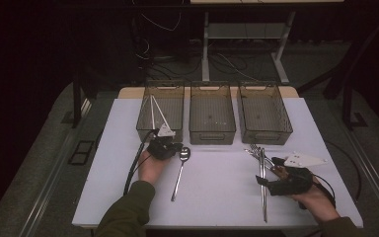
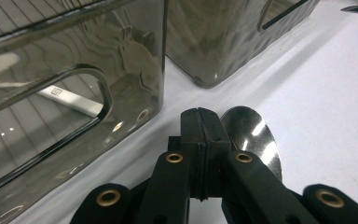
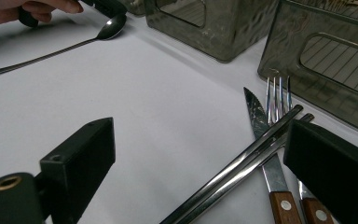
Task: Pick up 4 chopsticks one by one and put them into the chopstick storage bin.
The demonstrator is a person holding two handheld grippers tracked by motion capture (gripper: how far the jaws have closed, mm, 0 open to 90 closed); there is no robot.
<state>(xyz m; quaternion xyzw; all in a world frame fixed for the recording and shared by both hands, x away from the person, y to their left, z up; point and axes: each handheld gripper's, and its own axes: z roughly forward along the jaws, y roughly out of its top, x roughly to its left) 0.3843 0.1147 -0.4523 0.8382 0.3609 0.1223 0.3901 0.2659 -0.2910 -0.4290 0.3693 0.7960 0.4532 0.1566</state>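
Note:
My left gripper point(image 1: 172, 146) rests on the white table point(image 1: 217, 197) just in front of the left bin point(image 1: 162, 111). In the left gripper view its black pads point(image 2: 200, 122) press together with nothing between them. A steel spoon point(image 1: 180, 173) lies beside it, its bowl point(image 2: 252, 135) right of the shut jaws. My right gripper point(image 1: 270, 171) stands open at the right. In the right gripper view my right gripper point(image 3: 205, 154) has steel chopsticks point(image 3: 242, 168) lying between its spread jaws, not pinched. A wood-handled knife point(image 3: 261, 116) and a fork point(image 3: 277, 95) lie under the chopsticks.
Three smoky see-through bins stand in a row at the back: the left one holds white sticks point(image 1: 155, 112), with the middle bin point(image 1: 212, 114) and right bin point(image 1: 264, 113) beside it. Open tabletop lies between the spoon and the cutlery pile point(image 1: 261, 163).

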